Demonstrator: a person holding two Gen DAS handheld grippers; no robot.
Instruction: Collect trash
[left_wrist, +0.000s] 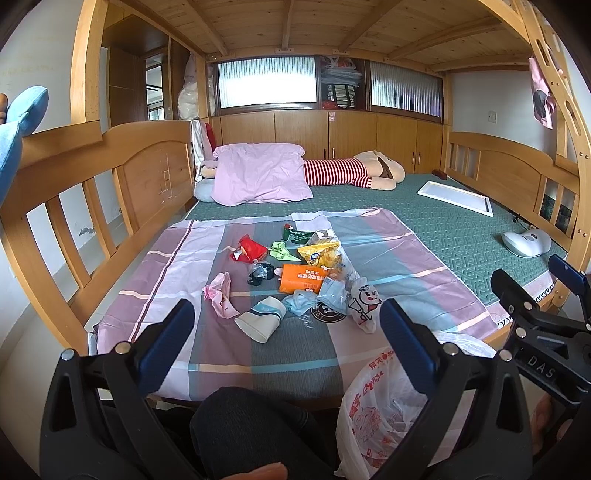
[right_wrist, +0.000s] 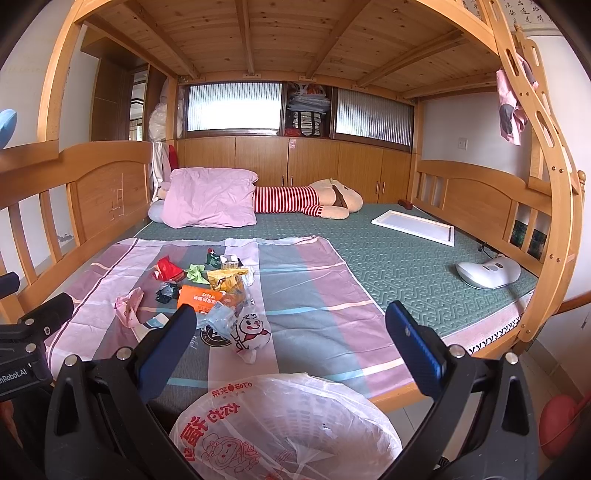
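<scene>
A heap of trash lies on a striped sheet on the bed: an orange packet, a red wrapper, a yellow snack bag, a pink wrapper, a paper cup and a white cartoon bag. The orange packet and cartoon bag also show in the right wrist view. My left gripper is open and empty, held short of the cup. My right gripper is open and empty above a bin lined with a white printed bag; the bin also shows in the left wrist view.
A pink pillow and a striped plush toy lie at the far end of the bed. A white frame and a white device lie on the green mat at right. Wooden rails bound the bed.
</scene>
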